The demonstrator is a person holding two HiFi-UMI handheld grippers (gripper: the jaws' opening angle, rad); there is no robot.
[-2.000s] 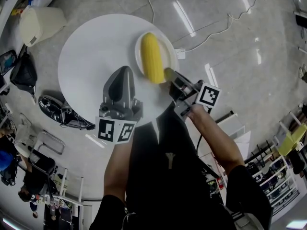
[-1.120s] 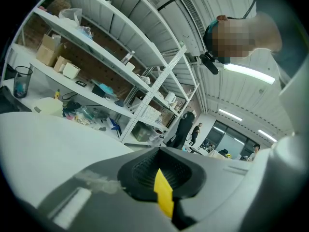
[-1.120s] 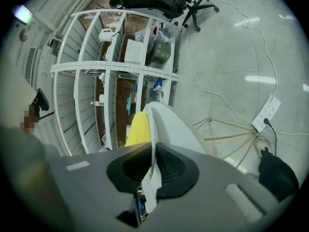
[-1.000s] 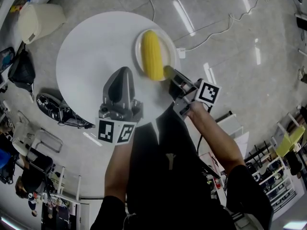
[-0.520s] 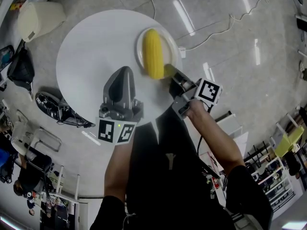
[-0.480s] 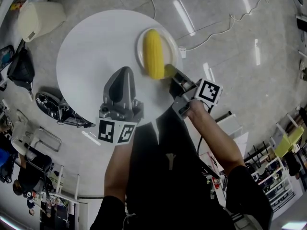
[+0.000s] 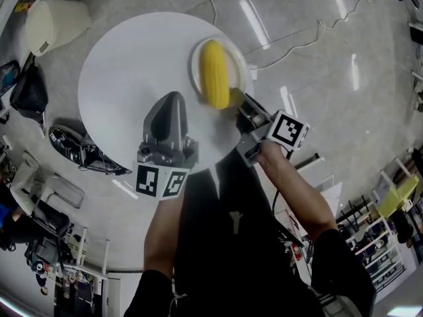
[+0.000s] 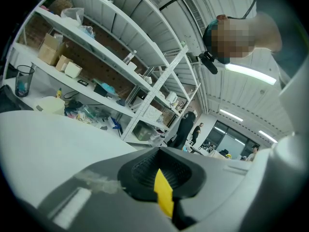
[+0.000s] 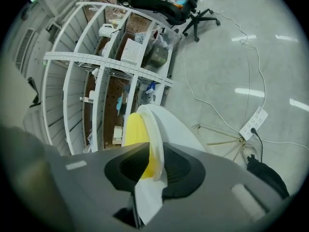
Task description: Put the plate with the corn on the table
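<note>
A white plate with a yellow corn cob sits on the round white table, near its right edge. My right gripper is at the plate's near rim. Its jaws have just been opening and stand a little apart, with the rim between them and not pinched. The corn shows just past the left jaw. My left gripper hovers over the table's near middle, shut with nothing in it.
On the floor, a cream bin stands at the upper left, and a black bag and shoes lie left of the table. A power strip with cables lies beyond the plate. Shelving stands beyond.
The right gripper has tilted slightly at the plate's rim. The plate and corn stay in the same spot on the table. The left gripper has not moved.
</note>
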